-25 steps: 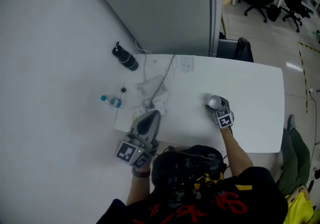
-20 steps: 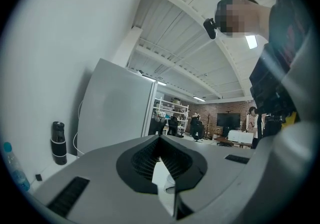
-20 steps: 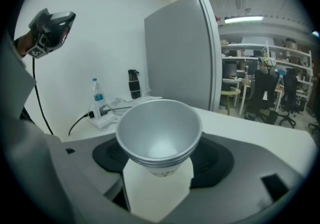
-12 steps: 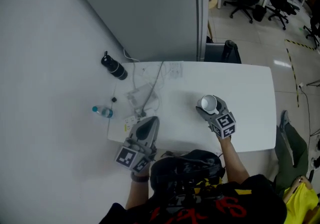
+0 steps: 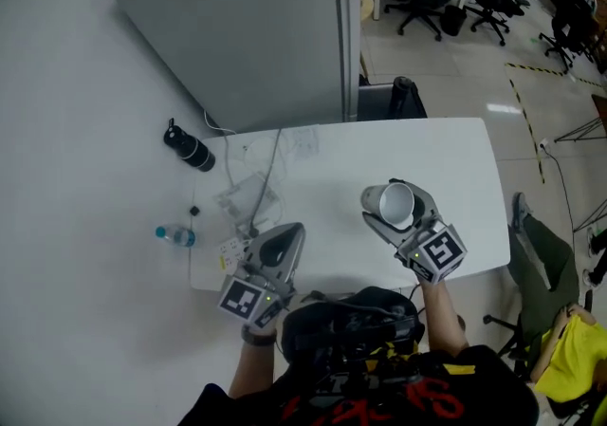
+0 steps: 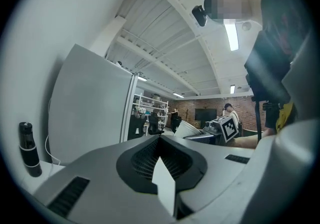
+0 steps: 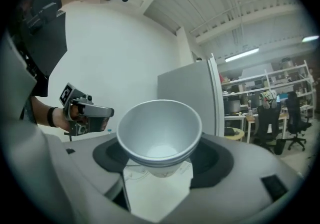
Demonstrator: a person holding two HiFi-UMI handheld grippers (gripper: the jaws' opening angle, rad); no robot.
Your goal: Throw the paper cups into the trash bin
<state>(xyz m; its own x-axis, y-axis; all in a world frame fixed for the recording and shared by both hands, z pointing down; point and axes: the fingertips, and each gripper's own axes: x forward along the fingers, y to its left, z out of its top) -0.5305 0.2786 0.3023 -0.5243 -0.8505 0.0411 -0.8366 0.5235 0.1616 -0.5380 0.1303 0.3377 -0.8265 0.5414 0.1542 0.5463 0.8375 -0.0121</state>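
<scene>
Above the white tabletop (image 5: 455,158), the right hand-held gripper (image 5: 398,217) clamps nested paper cups (image 7: 159,128) by their sides, mouth facing forward, likely ready for carrying to a trash bin that no view shows. The left hand-held gripper (image 5: 290,232) is closed, empty and idle.

Paper cups (image 5: 395,203) above the table (image 5: 469,154)

The cup (image 7: 160,130) looks like matt white paper, smooth inside, with a rolled rim. The left tongs (image 5: 290,231) and right tongs (image 5: 395,208) have matt grey plastic shells. The table (image 5: 455,168) is smooth white with a faint sheen; the small bottle (image 5: 175,235) is clear plastic.
</scene>
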